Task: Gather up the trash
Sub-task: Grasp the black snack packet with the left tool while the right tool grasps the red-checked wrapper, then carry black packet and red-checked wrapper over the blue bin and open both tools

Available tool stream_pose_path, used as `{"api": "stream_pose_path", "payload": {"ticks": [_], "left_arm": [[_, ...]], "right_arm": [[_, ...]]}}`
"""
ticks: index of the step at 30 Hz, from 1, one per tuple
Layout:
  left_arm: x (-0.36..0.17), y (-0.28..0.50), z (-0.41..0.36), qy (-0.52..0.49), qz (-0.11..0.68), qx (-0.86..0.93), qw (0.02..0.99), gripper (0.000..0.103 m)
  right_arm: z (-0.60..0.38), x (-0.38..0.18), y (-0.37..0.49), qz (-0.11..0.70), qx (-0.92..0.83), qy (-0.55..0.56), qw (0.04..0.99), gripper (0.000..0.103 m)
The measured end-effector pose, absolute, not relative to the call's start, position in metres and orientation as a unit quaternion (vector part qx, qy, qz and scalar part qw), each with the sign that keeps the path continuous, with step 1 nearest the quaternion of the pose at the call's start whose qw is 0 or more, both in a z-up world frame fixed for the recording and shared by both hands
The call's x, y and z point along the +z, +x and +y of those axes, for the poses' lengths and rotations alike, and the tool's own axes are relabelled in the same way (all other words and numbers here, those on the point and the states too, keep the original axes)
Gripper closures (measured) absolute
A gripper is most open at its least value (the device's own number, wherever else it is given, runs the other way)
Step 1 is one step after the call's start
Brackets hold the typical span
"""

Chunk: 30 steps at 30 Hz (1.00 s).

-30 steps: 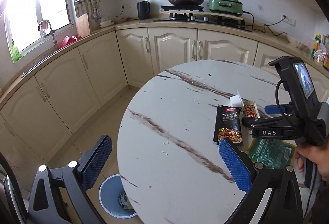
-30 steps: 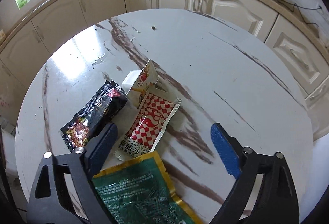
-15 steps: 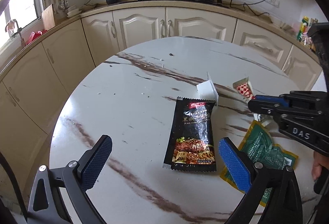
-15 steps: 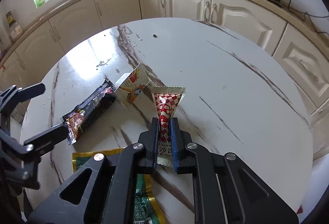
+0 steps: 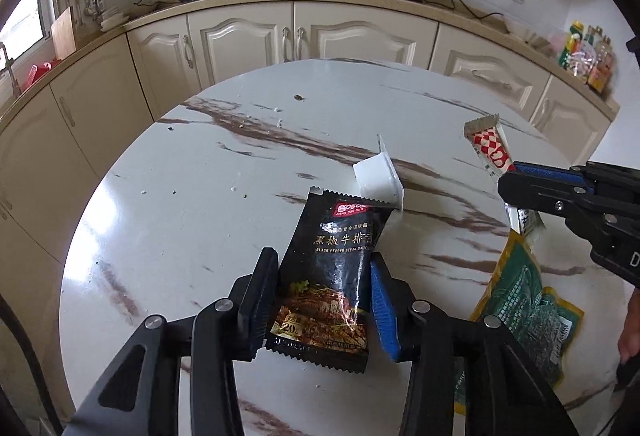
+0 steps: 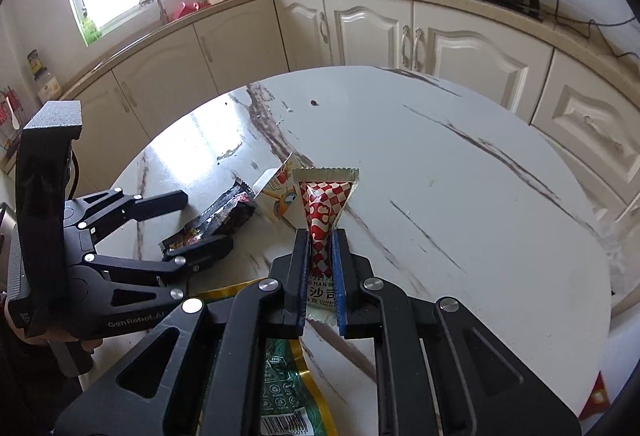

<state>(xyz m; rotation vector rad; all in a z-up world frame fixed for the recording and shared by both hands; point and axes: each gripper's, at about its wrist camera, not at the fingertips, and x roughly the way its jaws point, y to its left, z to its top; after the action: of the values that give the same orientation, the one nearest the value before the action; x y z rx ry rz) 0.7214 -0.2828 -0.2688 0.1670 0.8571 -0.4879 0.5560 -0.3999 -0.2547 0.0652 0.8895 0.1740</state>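
Trash: four pieces on the round marble counter [image 5: 168, 220].
Black sauce sachet [image 5: 328, 276]: flat on the counter, between the left gripper [image 5: 320, 300] fingers — these are closing, pads at its side edges.
Green wrapper [image 5: 528, 308]: flat, nearest edge, right of the sachet.
Checked ketchup packet [image 6: 324, 211]: pinched upright in the right gripper [image 6: 322, 276] — fingers clamped on its lower half, lifted off the counter.
White cup [image 5: 378, 175]: tipped on its side, just beyond the sachet's top edge.
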Motion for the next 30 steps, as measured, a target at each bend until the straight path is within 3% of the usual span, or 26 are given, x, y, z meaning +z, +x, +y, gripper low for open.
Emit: {"api": "stream_pose_path", "payload": {"ticks": [3, 5, 7, 14, 30], "left_arm": [[-0.27, 0.719, -0.269, 0.064, 0.41, -0.242, 0.877, 0.073], [-0.267, 0.716, -0.252, 0.038, 0.407, -0.252, 0.877, 0.09], [-0.265, 0.712, -0.24, 0.026, 0.406, -0.257, 0.877, 0.097], [-0.254, 0.685, -0.193, -0.006, 0.395, -0.272, 0.877, 0.103], [-0.206, 0.57, -0.023, -0.06, 0.348, -0.242, 0.904, 0.103]], "right_arm": [[-0.402, -0.248, 0.554, 0.418, 0.075, 0.036, 0.905, 0.092], [-0.402, -0.242, 0.551, 0.412, 0.071, 0.036, 0.908, 0.092], [-0.4, -0.234, 0.548, 0.404, 0.065, 0.028, 0.912, 0.092], [-0.387, -0.197, 0.534, 0.357, 0.045, 0.02, 0.933, 0.092], [-0.234, -0.189, 0.511, 0.378, 0.161, 0.018, 0.912, 0.092]]}}
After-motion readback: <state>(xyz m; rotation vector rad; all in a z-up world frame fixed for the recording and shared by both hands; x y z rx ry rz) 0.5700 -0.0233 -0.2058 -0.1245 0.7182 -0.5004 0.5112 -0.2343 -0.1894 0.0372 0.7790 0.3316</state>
